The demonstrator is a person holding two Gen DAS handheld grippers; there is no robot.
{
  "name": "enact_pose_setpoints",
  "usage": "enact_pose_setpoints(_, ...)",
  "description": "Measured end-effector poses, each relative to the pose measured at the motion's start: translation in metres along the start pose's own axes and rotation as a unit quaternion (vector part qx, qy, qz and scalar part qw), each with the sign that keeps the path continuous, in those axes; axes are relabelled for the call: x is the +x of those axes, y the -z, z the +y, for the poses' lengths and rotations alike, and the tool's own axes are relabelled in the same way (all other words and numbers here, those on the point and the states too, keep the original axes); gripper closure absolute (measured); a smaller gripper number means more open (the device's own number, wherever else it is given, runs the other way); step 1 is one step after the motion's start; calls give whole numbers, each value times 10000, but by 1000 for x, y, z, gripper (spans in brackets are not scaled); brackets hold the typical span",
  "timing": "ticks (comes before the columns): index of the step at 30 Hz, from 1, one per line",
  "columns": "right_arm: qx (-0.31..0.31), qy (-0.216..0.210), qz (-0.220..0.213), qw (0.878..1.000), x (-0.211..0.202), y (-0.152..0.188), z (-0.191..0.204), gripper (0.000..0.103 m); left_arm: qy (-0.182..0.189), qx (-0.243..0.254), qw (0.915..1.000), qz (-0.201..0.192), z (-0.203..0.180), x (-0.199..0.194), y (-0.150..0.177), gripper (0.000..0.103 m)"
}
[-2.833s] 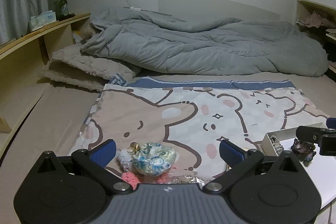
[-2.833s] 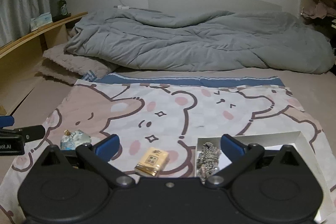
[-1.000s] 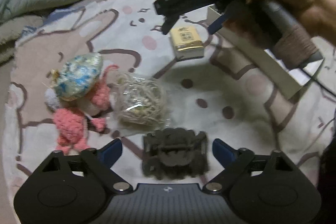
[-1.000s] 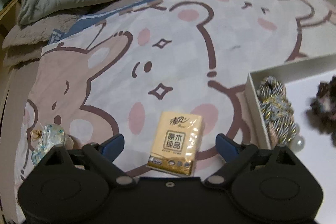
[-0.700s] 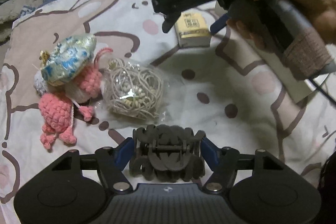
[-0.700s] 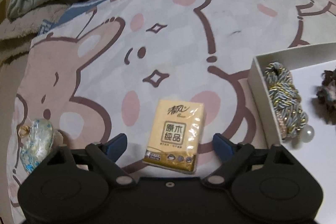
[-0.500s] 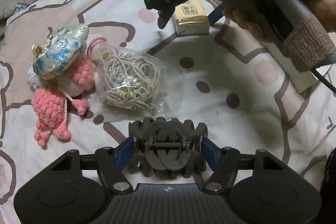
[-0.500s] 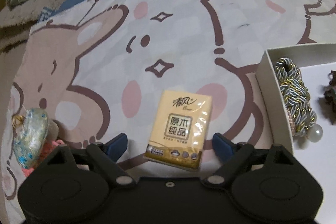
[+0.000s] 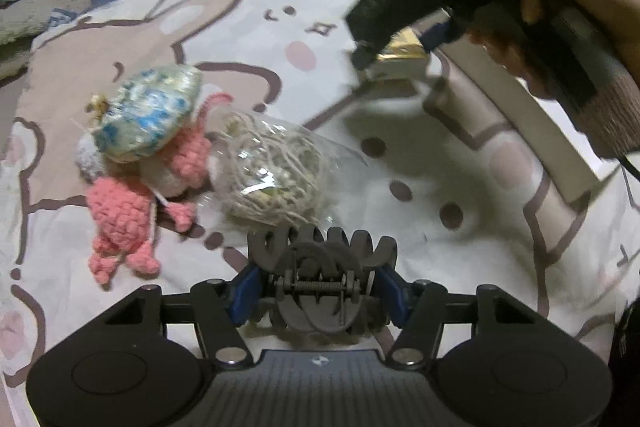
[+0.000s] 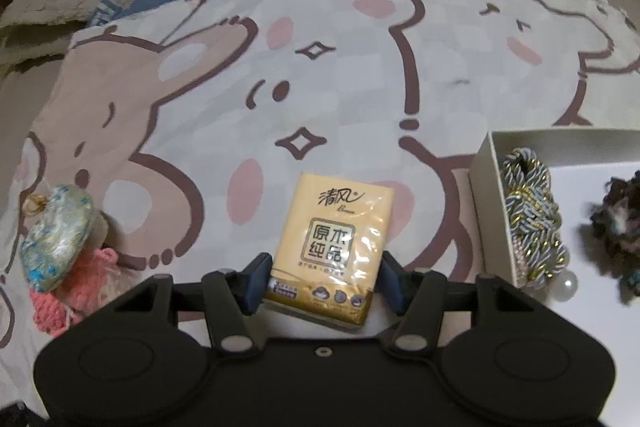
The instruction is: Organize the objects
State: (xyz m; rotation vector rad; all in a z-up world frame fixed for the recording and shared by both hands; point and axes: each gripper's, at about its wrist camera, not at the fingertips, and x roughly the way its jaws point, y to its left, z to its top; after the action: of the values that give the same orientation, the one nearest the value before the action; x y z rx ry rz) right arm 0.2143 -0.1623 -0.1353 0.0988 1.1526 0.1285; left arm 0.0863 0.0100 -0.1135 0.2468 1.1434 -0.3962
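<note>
Two claws have just been closing: left claw grasps the hair clip, right claw clenches the tissue pack.

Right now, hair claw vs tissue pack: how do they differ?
The hair claw is dark grey, toothed, with an exposed spring; the tissue pack is yellow, flat, plastic-wrapped with printed text. The claw sits between the left gripper fingers, the pack between the right gripper fingers. Both lie on the bear-print sheet, jaws just closing in.
</note>
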Motion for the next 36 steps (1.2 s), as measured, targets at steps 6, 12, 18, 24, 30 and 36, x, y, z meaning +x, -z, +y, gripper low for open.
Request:
enact_pose_setpoints(6, -216, -152, -340, 9991, -30, 3, 1, 45, -108, -266, 9990, -339, 5, -20, -7, 41)
enact_pose_setpoints(12, -485, -319, -734, 9956, -67, 10, 5, 45, -220, -541, 9953, -766, 10, -44, -17, 41)
enact_pose_setpoints(18, -718, -517, -1150, 9894, -104, 20, 9, 45, -385, -836, 9887, -1186, 15, -71, -24, 41)
enact_pose_setpoints(24, -930, -586, -1467, 9831, -132, 32, 10, 45, -520, -1218, 9783, -1592, 20, -95, -27, 41)
enact_pose_setpoints(30, -1065, -678, -1704, 9772, -155, 43, 7, 45, -570, -1475, 9694, -1880, 17, -111, -32, 41)
enact_pose_setpoints(36, -1198, -744, -1937, 9709, -175, 54, 1, 45, -538, -1505, 9652, -2070, 4, -119, -38, 41)
